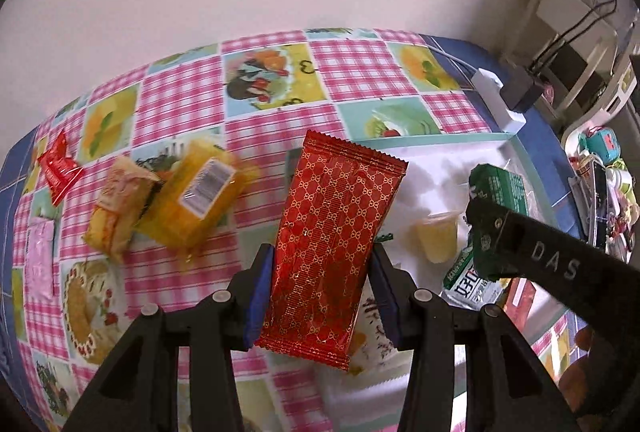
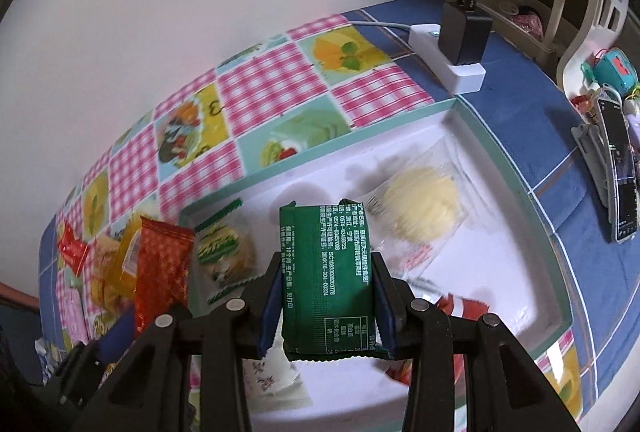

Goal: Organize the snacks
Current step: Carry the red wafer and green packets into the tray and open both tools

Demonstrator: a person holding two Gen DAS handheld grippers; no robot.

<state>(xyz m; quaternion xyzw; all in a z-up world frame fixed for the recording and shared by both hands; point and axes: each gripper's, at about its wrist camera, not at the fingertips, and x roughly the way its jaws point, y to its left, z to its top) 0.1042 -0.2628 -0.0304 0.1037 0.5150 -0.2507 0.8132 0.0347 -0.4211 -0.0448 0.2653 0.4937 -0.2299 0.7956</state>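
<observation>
Right wrist view shows you the largest thing first: the checked tablecloth (image 2: 256,92) on the table, and on it the white tray with a green rim (image 2: 516,168), which lies directly ahead of and under your right gripper (image 2: 326,296). That gripper is clenched on a green snack packet (image 2: 328,272), held upright with its long axis running along the fingers, above the tray's middle. A clear-wrapped pale pastry (image 2: 420,208) sits in the tray to the far right, and a green-striped wrapped cake (image 2: 224,248) near the left wall, so the bare floor between them looks like the likely drop spot.

Your left gripper (image 1: 324,284) grasps a red patterned packet (image 1: 332,244), long axis also forward, held over the tray's left edge; the tray lies to its right. Loose on the cloth to the left are an orange packet (image 1: 196,200), a yellow wrapped cake (image 1: 120,204), a pink sachet (image 1: 40,256) and a small red sachet (image 1: 60,168). I judge the right hand nearer to release.
</observation>
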